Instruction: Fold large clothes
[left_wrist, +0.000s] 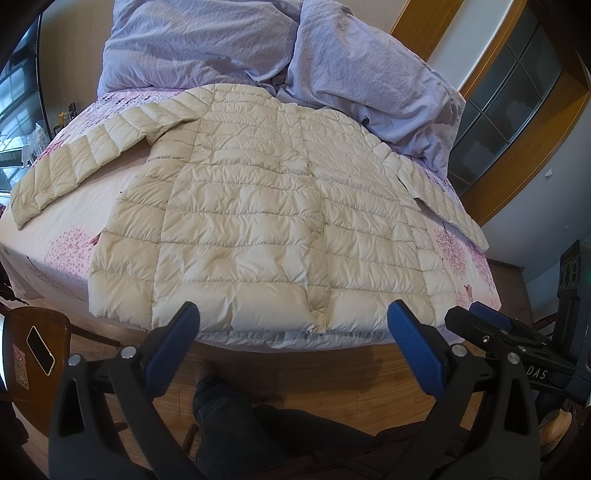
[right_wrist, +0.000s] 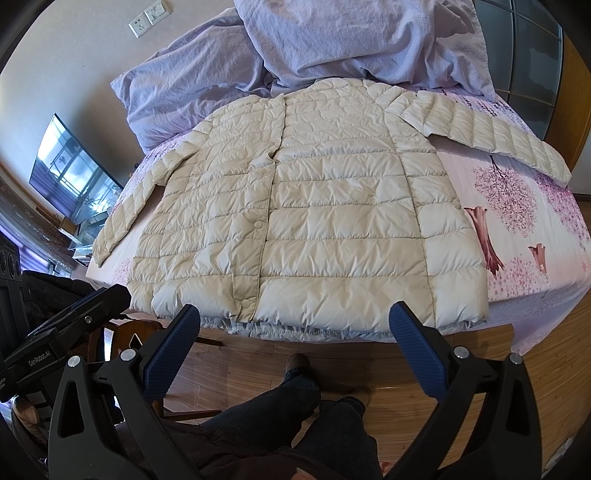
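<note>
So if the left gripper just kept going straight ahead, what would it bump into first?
Most likely the bottom hem of the cream puffer jacket lying flat on the bed. The left gripper, its jaws wide open, points right at it, though depth is hard to judge.

left tool (left_wrist: 293, 332): jaws wide apart, empty | right tool (right_wrist: 295, 332): jaws wide apart, empty

Cream-white quilted jacket (left_wrist: 258, 221), stitched in horizontal bands, with snaps of the same cream. Under it a pale pink bedsheet (right_wrist: 535, 258) printed with pink-blossomed trees on reddish-brown trunks and lilac lettering near its far edge; behind, crinkled lavender bedding (left_wrist: 351, 74). Black frames with blue pads on the left gripper (left_wrist: 293, 332) and right gripper (right_wrist: 295, 328), honey-brown striped wooden floor (right_wrist: 388, 398), dark grey trousers (right_wrist: 295, 417), orange-brown wooden trim (left_wrist: 517, 166).
</note>
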